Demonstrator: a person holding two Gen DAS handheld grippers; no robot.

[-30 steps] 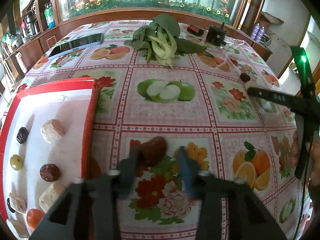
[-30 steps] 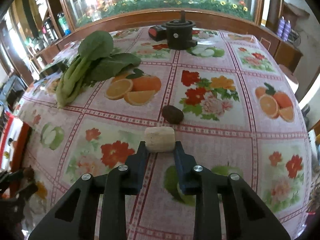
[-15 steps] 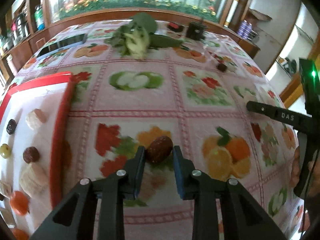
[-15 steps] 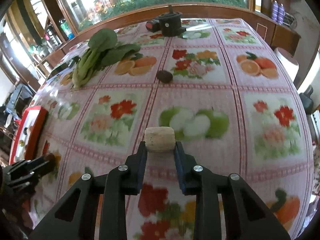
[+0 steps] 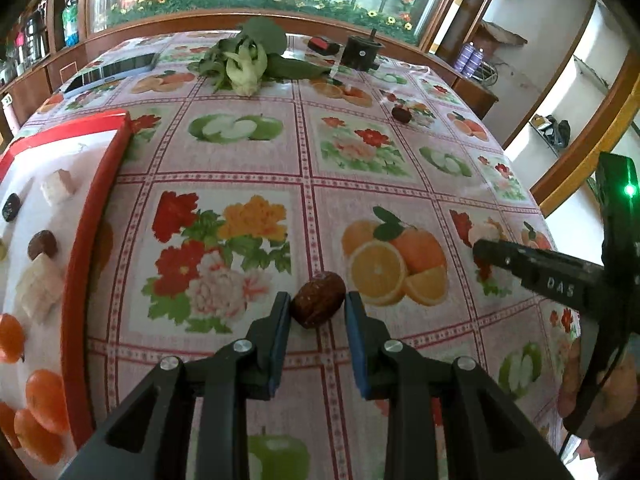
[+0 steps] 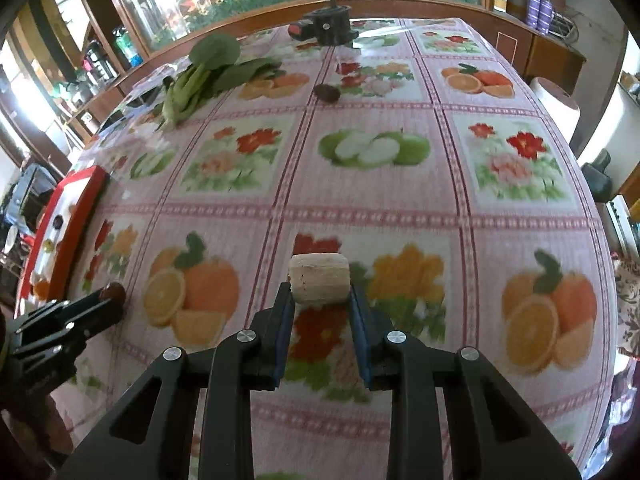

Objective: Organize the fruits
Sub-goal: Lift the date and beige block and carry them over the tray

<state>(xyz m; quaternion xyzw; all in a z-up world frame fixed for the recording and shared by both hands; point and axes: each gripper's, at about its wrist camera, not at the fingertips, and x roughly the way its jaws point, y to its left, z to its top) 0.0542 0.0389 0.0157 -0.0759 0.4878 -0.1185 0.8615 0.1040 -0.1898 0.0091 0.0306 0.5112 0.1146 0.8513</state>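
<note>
Grippers over fruit-print tablecloth (image 5: pixel 240 152). Left gripper (image 5: pixel 317 312) clenched on brown date (image 5: pixel 318 299), held above cloth, w/ red-rimmed tray (image 5: pixel 100 184) at left carrying orange, brown and pale fruit pcs. Right gripper (image 6: pixel 320 298) clenched on pale cut fruit chunk (image 6: pixel 319 278); seen from left cam, its side reads "DAS", green LED lit above. Second dark date (image 6: pixel 327 93) lies far on cloth near leafy greens (image 6: pixel 204 72).
</note>
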